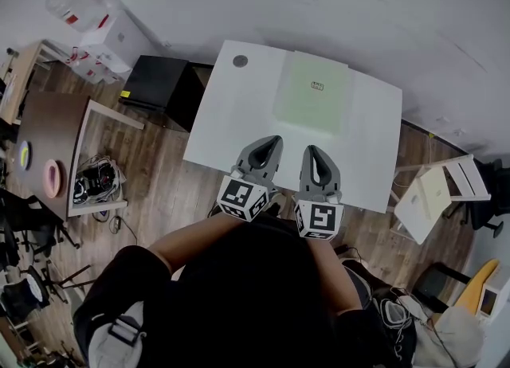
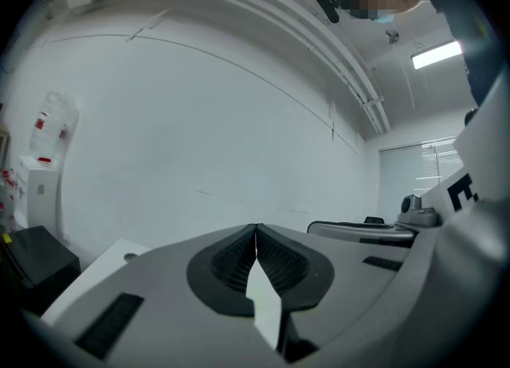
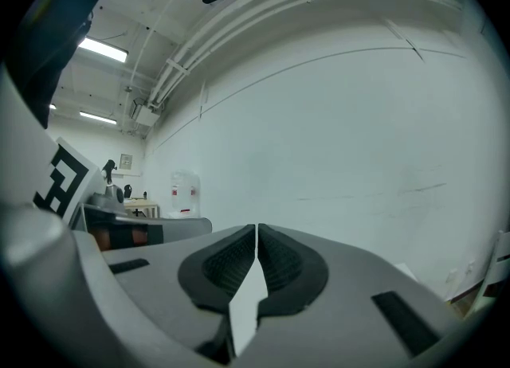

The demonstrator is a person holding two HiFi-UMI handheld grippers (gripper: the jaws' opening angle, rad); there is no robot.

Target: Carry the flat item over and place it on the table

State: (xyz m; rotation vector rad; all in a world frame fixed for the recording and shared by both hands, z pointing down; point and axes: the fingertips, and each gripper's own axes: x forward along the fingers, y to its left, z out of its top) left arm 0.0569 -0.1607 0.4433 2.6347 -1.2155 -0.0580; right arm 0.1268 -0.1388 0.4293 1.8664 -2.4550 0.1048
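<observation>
While flat item [image 1: 312,92] lies on table [image 1: 227,123], your L gripper [image 1: 272,142] & R gripper [image 1: 310,151] hang at near edge. Both pinched together, empty.

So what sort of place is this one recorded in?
Probably an office or lab workroom: a white table against a plain wall, a black cabinet beside it, a cluttered desk on wood floor, and a ceiling strip light.

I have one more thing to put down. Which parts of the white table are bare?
Bare: the left strip of the white table, between the grey round disc and the near edge; also the right strip beside the pale green flat item. Taken: the far middle under that item; the left gripper and right gripper hang over the near middle.
</observation>
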